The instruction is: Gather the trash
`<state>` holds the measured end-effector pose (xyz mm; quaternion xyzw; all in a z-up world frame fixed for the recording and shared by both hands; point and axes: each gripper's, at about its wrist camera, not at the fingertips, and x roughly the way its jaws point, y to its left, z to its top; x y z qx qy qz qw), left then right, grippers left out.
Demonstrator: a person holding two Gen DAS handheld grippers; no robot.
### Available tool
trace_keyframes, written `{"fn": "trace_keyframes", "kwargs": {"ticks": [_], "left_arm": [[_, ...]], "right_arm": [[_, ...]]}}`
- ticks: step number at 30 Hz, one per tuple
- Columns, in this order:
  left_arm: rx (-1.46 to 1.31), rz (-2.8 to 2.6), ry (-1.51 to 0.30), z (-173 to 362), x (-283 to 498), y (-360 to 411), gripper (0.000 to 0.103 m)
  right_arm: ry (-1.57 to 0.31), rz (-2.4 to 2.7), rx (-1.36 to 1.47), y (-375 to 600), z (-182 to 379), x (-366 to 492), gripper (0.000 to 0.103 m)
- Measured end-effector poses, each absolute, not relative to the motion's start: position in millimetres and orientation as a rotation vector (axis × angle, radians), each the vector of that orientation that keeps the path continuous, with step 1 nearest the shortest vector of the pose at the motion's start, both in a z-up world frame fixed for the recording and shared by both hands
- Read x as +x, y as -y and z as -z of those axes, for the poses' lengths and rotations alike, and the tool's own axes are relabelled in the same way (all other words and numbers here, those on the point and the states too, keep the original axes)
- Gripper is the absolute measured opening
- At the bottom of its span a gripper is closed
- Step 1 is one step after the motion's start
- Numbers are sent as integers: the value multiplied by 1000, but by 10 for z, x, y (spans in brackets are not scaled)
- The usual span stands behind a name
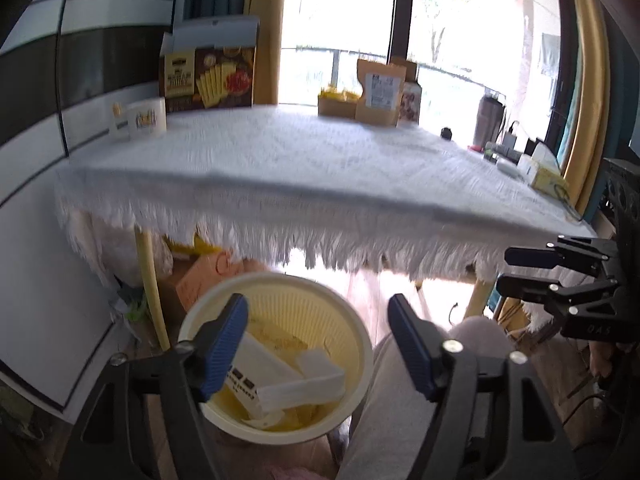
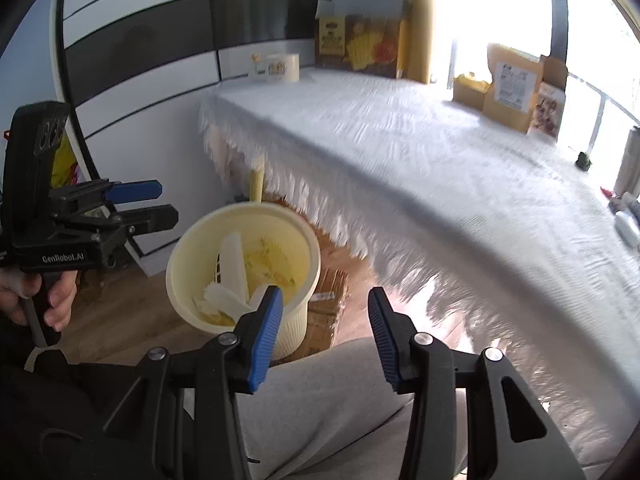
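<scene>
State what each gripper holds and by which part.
Nothing. The left gripper and the right gripper are both open and empty, beside the yellow wastebasket holding paper scraps.

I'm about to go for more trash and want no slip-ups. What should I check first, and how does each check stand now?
1. Left gripper open, nothing held: ok.
2. Right gripper open, nothing held: ok.
3. Bin upright on the floor by the table: ok.
4. Room left in the bin above the white wrappers: ok.
5. Trash left on the tablecloth: cannot tell, the view is blurred.
</scene>
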<state>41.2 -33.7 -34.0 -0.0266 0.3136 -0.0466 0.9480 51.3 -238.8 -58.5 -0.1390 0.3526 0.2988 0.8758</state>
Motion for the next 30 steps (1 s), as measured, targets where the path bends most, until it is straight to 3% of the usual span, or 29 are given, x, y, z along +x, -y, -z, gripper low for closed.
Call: {"fn": "trace_keyframes", "kwargs": {"ticks": [4, 6, 11, 13, 15, 17, 30], "left_arm": [[-47, 80, -562, 139, 331, 387, 86], [-42, 84, -536, 53, 305, 401, 87], [-24, 93, -495, -124, 240, 432, 87], [-24, 96, -460, -191, 193, 432, 87], [-23, 85, -412, -263, 155, 429, 90], [-21, 61, -368, -334, 120, 413, 94], [16, 142, -234, -554, -58, 406, 99]], "right_arm": [[-688, -609, -280, 2471, 382, 447, 43], [-660, -600, -270, 2506, 280, 397, 51], [-601, -595, -247, 2578, 46, 290, 55], [-576, -589, -234, 2596, -47, 244, 62], [-552, -574, -216, 2615, -135, 197, 78], [-521, -565, -196, 2628, -242, 136, 83], [-383, -535, -144, 2549, -646, -97, 92]]}}
